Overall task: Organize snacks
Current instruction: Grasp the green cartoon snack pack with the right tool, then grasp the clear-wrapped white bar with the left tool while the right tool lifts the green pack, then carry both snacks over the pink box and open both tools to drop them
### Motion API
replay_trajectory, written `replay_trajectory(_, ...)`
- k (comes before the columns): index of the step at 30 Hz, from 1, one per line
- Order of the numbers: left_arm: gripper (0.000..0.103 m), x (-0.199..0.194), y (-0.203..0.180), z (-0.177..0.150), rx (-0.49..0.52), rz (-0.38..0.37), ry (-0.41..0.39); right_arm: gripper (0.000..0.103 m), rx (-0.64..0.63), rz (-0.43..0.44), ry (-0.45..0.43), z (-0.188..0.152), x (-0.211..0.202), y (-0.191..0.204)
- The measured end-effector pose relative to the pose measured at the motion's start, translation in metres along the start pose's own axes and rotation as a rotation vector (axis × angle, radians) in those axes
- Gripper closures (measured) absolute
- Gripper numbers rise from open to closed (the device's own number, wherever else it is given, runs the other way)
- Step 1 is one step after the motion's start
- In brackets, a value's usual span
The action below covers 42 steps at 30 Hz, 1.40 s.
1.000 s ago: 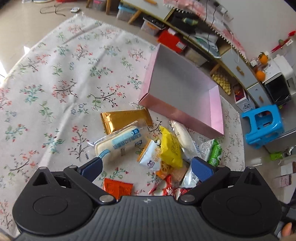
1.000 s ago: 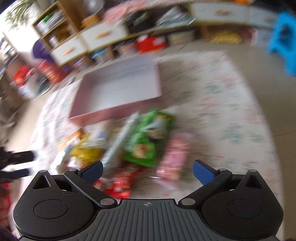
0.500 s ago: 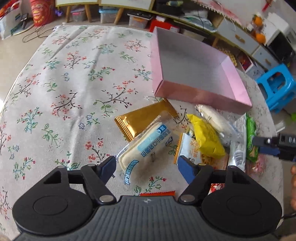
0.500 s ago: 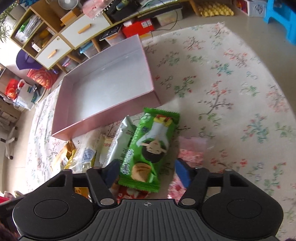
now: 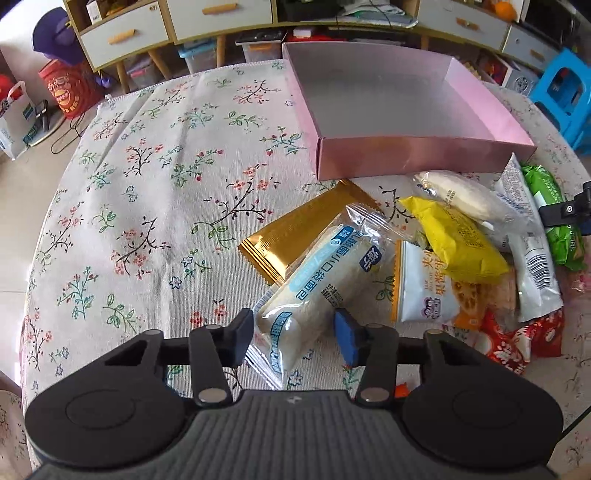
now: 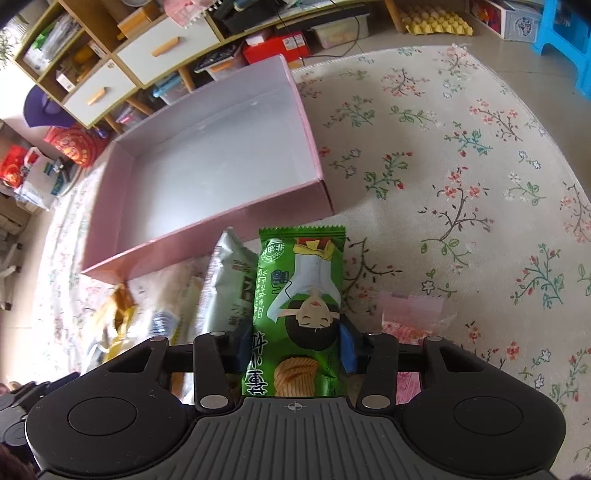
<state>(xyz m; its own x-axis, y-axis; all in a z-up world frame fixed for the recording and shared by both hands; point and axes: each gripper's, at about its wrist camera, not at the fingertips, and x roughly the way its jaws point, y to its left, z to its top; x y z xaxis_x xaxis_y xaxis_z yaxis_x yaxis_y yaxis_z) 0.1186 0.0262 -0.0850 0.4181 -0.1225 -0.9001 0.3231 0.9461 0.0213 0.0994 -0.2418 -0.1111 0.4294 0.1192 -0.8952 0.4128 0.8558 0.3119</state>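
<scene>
A white bread roll in a clear blue-printed wrapper (image 5: 325, 273) lies on the floral cloth. Its near end sits between the pads of my left gripper (image 5: 293, 332), whose jaws are closing and touch it on both sides. A green snack pack (image 6: 303, 280) lies lengthwise between the pads of my right gripper (image 6: 295, 347); those jaws are closing too and press its sides. Just beyond the pile stands the empty pink box (image 5: 424, 155), also seen in the right wrist view (image 6: 207, 240). A gold packet (image 5: 295, 232), a yellow packet (image 5: 458, 240) and a white-and-orange biscuit pack (image 5: 421, 291) lie beside the bread.
A grey-green packet (image 6: 229, 288) and a clear pink packet (image 6: 410, 314) flank the green pack. Red wrappers (image 5: 517, 343) lie at the pile's near right. Bare floral cloth (image 5: 129, 184) spreads left of the pile. Drawer cabinets (image 5: 221, 14) and a blue stool (image 5: 561, 92) stand beyond the table.
Both grippers have come down onto the pile and their jaws have narrowed from wide open. The left one rolled to line up with the bread; the right now has the green pack between its pads.
</scene>
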Motion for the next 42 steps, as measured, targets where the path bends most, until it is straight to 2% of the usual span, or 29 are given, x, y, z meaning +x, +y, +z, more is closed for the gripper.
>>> replay_trajectory(3,0.064,-0.012,0.006,0.000,-0.031,-0.043,-0.022,0.059,-0.003,-0.005,-0.018,0.000,-0.009,-0.001)
replay_trajectory(6,0.066,-0.023,0.016,0.002,-0.103,-0.091,-0.041,0.059,0.004,0.003,-0.036,0.002,-0.018,-0.004)
replay_trajectory(8,0.077,-0.029,0.024,0.006,-0.161,-0.136,-0.064,0.059,0.017,0.006,-0.059,0.005,-0.024,-0.006)
replay_trajectory(12,0.083,-0.032,0.034,0.019,-0.284,-0.216,-0.094,0.059,0.028,0.003,-0.101,0.014,-0.031,-0.006)
replay_trajectory(17,0.091,-0.033,0.032,0.035,-0.340,-0.230,-0.123,0.059,-0.002,0.004,-0.149,0.026,-0.037,0.005)
replay_trajectory(19,0.091,-0.032,0.028,0.040,-0.327,-0.227,-0.130,0.059,0.000,0.020,-0.159,0.031,-0.039,0.009)
replay_trajectory(21,0.091,-0.025,0.016,0.042,-0.259,-0.213,-0.113,0.059,0.003,0.034,-0.160,0.034,-0.037,0.010)
replay_trajectory(24,0.090,-0.007,0.000,0.037,-0.171,-0.212,-0.033,0.058,-0.007,0.039,-0.144,0.033,-0.035,0.011)
replay_trajectory(25,0.087,0.000,-0.003,0.036,-0.159,-0.220,-0.008,0.058,-0.011,0.043,-0.138,0.032,-0.034,0.011)
replay_trajectory(26,0.078,0.008,-0.005,0.035,-0.151,-0.215,0.012,0.058,-0.013,0.048,-0.132,0.032,-0.033,0.011)
replay_trajectory(28,0.068,0.020,-0.007,0.036,-0.148,-0.180,0.016,0.058,-0.009,0.056,-0.122,0.032,-0.031,0.010)
replay_trajectory(30,0.065,0.028,-0.007,0.038,-0.158,-0.189,0.021,0.058,-0.002,0.057,-0.117,0.033,-0.029,0.009)
replay_trajectory(31,0.061,0.031,-0.007,0.039,-0.166,-0.194,0.022,0.058,0.000,0.060,-0.117,0.033,-0.029,0.008)
replay_trajectory(35,0.057,0.034,-0.014,0.041,-0.131,-0.111,0.033,0.058,-0.002,0.066,-0.125,0.033,-0.032,0.008)
replay_trajectory(39,0.058,0.040,-0.027,0.038,-0.055,-0.070,0.034,0.058,0.004,0.068,-0.131,0.035,-0.029,0.006)
replay_trajectory(41,0.068,0.037,-0.029,0.039,-0.031,-0.056,0.026,0.058,-0.002,0.066,-0.138,0.038,-0.027,0.008)
replay_trajectory(42,0.070,0.034,-0.026,0.040,-0.053,-0.073,0.026,0.058,-0.003,0.075,-0.142,0.040,-0.027,0.009)
